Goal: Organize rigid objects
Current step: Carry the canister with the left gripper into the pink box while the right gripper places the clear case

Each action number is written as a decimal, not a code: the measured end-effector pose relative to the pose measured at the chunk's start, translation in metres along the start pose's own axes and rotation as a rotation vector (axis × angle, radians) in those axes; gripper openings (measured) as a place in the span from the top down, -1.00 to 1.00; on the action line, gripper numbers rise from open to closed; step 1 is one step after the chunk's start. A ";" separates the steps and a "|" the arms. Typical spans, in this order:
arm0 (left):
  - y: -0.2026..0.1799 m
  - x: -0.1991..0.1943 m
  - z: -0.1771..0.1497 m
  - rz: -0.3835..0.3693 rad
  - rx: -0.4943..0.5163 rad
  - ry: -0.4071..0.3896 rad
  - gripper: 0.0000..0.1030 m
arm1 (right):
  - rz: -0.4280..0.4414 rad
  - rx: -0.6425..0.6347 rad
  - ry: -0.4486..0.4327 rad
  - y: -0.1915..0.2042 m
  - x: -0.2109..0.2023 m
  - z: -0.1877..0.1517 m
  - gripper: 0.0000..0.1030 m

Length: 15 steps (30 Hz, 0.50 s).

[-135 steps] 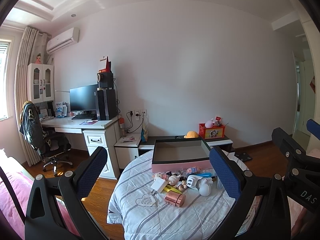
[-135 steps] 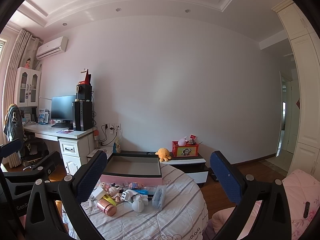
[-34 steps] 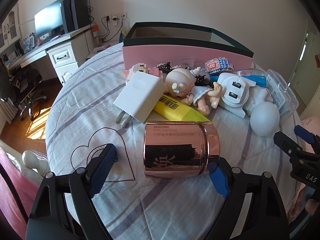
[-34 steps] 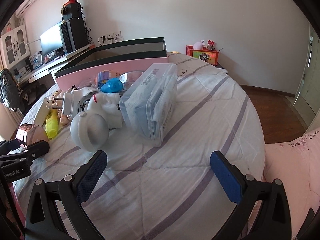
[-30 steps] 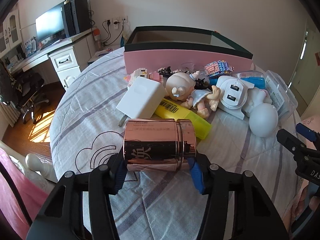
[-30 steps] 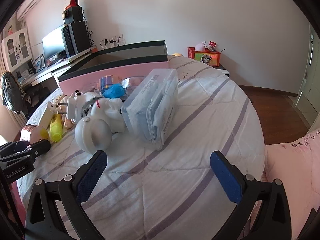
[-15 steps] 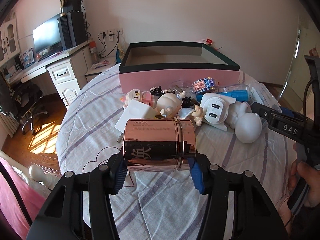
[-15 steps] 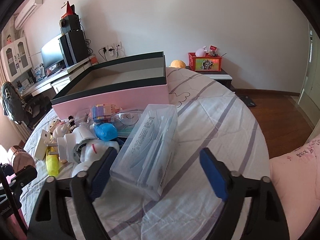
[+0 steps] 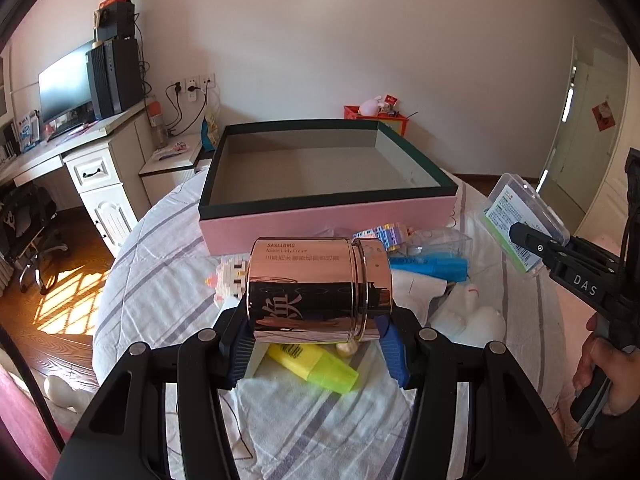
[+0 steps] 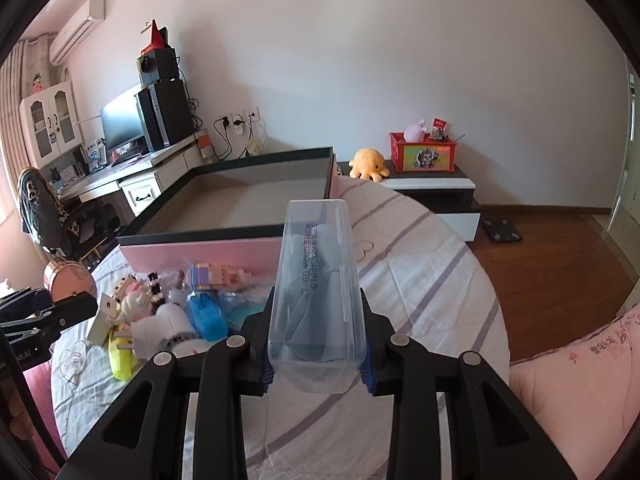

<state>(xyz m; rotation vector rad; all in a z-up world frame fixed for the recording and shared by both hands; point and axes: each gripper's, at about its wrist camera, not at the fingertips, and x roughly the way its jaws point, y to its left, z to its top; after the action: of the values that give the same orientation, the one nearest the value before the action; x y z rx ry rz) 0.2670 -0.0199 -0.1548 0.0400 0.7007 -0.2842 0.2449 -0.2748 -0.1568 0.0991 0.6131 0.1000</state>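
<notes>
Rose-gold jar lies sideways clamped in the left gripper, lifted above the pile of small toys near the table's middle. Clear plastic case sits between the right gripper's closing jaws, pads pressing its sides, also raised off the table. The pink box stands open at the far edge, just behind the pile.
</notes>
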 end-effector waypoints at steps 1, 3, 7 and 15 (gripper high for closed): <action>0.001 0.002 0.007 -0.014 0.002 -0.005 -0.06 | 0.008 -0.008 -0.014 0.002 0.000 0.007 0.37; 0.002 0.011 0.024 -0.030 0.006 -0.010 -0.06 | 0.034 -0.026 -0.023 0.008 0.007 0.023 0.36; 0.006 0.039 0.060 -0.011 0.022 -0.007 -0.06 | 0.069 -0.083 -0.018 0.028 0.038 0.056 0.36; 0.021 0.121 0.109 0.023 0.012 0.113 -0.06 | 0.121 -0.119 0.134 0.052 0.133 0.094 0.36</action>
<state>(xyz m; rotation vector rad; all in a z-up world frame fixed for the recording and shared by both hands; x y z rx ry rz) 0.4300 -0.0439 -0.1502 0.0760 0.8103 -0.2657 0.4042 -0.2124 -0.1499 0.0139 0.7337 0.2615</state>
